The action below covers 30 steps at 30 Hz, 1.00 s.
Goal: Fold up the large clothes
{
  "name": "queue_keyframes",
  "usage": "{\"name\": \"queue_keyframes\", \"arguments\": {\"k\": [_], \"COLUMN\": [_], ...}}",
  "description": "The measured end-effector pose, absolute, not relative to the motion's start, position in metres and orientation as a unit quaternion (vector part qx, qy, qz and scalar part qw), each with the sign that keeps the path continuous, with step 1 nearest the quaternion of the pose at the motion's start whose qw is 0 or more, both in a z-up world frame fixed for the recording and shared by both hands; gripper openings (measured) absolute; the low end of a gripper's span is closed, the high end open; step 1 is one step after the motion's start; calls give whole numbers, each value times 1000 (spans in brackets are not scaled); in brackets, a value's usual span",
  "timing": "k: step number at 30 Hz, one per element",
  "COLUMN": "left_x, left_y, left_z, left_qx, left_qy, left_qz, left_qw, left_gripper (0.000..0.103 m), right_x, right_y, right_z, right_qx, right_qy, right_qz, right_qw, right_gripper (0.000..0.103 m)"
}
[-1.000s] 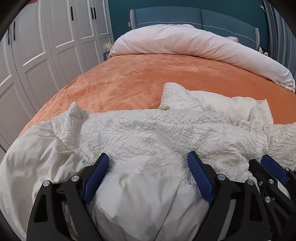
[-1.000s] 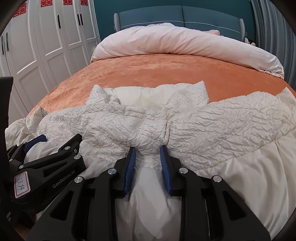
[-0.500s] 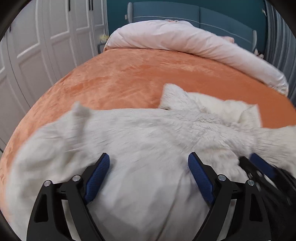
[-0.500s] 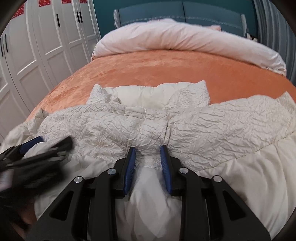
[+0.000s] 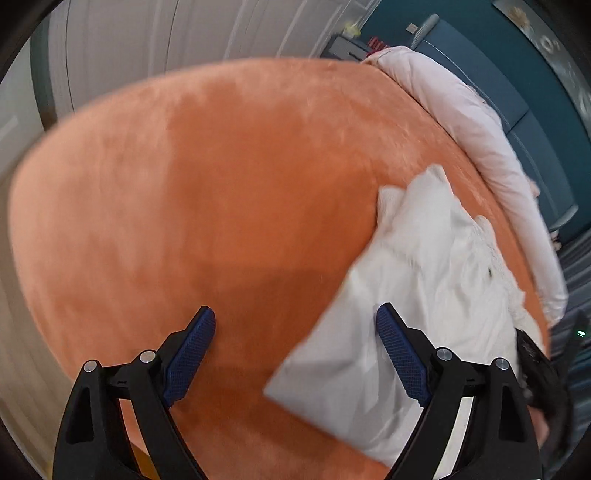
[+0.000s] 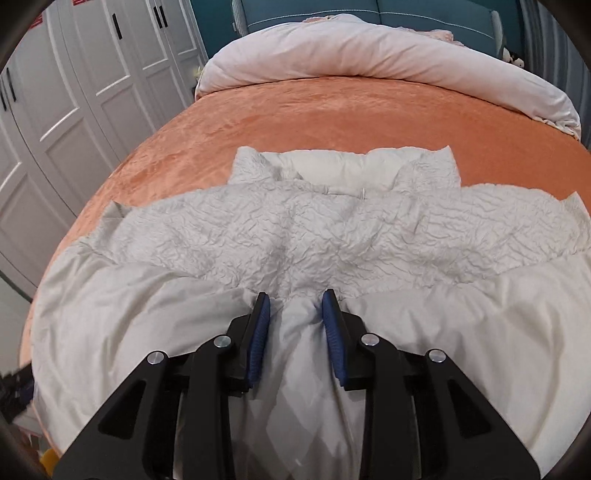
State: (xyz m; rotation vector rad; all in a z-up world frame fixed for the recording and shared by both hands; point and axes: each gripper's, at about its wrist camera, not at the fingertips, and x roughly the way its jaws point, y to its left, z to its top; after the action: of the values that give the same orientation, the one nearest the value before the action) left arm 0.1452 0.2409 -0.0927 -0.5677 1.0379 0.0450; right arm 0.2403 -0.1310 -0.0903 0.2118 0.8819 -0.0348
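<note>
A large cream padded coat (image 6: 295, 229) lies spread across the orange bedspread (image 6: 332, 114), crinkled part and collar away from me, smooth part near. My right gripper (image 6: 295, 297) is shut on a bunched ridge of the smooth fabric, which sits pinched between its blue pads (image 6: 258, 332). In the left wrist view the coat (image 5: 424, 258) lies to the right, blurred. My left gripper (image 5: 295, 312) stands wide open over bare orange bedspread (image 5: 221, 184), its right finger (image 5: 400, 354) over the coat's edge, holding nothing.
A rolled pale pink duvet (image 6: 369, 51) lies across the head of the bed before a blue headboard (image 6: 369, 14). White wardrobe doors (image 6: 74, 92) run along the left side. The bed's left edge drops off near the coat's left side.
My left gripper has swung left off the coat and rolled, and now sits over bare bedspread. The coat's left side lies flatter. The right gripper has barely moved, still on the fabric.
</note>
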Motion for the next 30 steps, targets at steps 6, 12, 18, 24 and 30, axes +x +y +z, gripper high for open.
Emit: {"name": "queue_keyframes", "arguments": {"k": [6, 12, 18, 24, 30], "left_x": [151, 169, 162, 141, 127], "left_y": [216, 182, 159, 114, 82], "left_z": [-99, -94, -42, 16, 55], "left_qx": [-285, -240, -196, -124, -94], "left_qy": [478, 481, 464, 435, 415], "left_qz": [-16, -27, -64, -92, -118], "left_qw": [831, 843, 861, 887, 897], "left_gripper": [91, 58, 12, 8, 6], "right_x": [246, 247, 234, 181, 176], "right_y": [-127, -124, -132, -143, -157], "right_z": [-98, -100, -73, -44, -58], "right_qx": [93, 87, 116, 133, 171], "right_qy": [422, 417, 435, 410, 441], "right_qz": [-21, -24, -20, -4, 9], "right_qw": [901, 904, 893, 902, 881], "right_gripper": [29, 29, 29, 29, 23]}}
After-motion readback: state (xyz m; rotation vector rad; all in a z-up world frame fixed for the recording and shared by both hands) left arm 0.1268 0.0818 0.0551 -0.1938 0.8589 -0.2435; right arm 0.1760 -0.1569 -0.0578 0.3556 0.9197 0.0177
